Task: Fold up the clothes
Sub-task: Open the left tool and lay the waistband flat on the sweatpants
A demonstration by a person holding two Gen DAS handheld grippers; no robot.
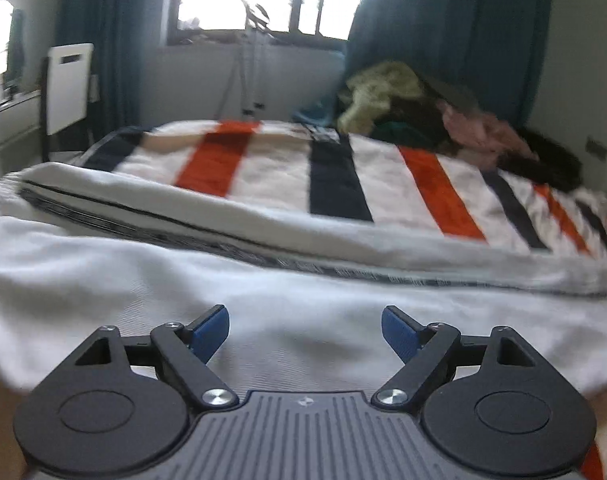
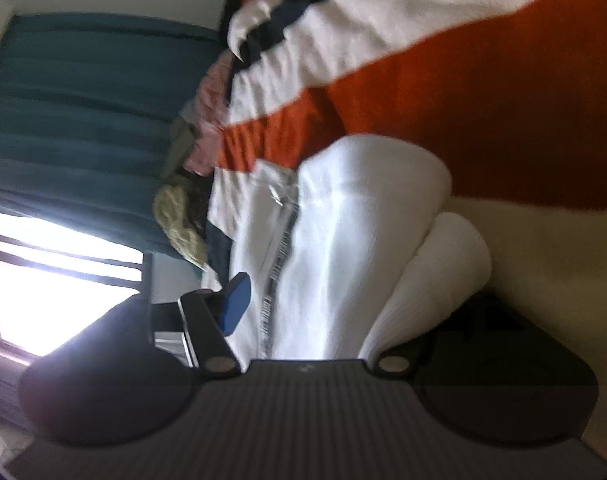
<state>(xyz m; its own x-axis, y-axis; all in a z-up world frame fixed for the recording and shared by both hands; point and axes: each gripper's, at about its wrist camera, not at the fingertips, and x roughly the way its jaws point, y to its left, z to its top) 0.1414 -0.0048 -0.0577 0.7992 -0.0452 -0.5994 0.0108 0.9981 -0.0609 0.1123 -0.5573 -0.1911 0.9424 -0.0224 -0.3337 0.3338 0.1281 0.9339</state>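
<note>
A white garment (image 1: 183,272) with a dark patterned band lies across the near part of the striped bed. My left gripper (image 1: 305,330) is open just above its white cloth, holding nothing. In the right wrist view the camera is rolled sideways. The same white garment (image 2: 343,240) fills the space between the fingers of my right gripper (image 2: 323,312). Its left blue fingertip (image 2: 235,300) shows; the right one is hidden under a white fold, so its hold is unclear.
The bed has a white cover with orange and navy stripes (image 1: 335,176). A pile of clothes (image 1: 423,116), green, pink and dark, lies at the far right of the bed. Teal curtains (image 1: 455,32), a window and a white chair (image 1: 69,84) stand behind.
</note>
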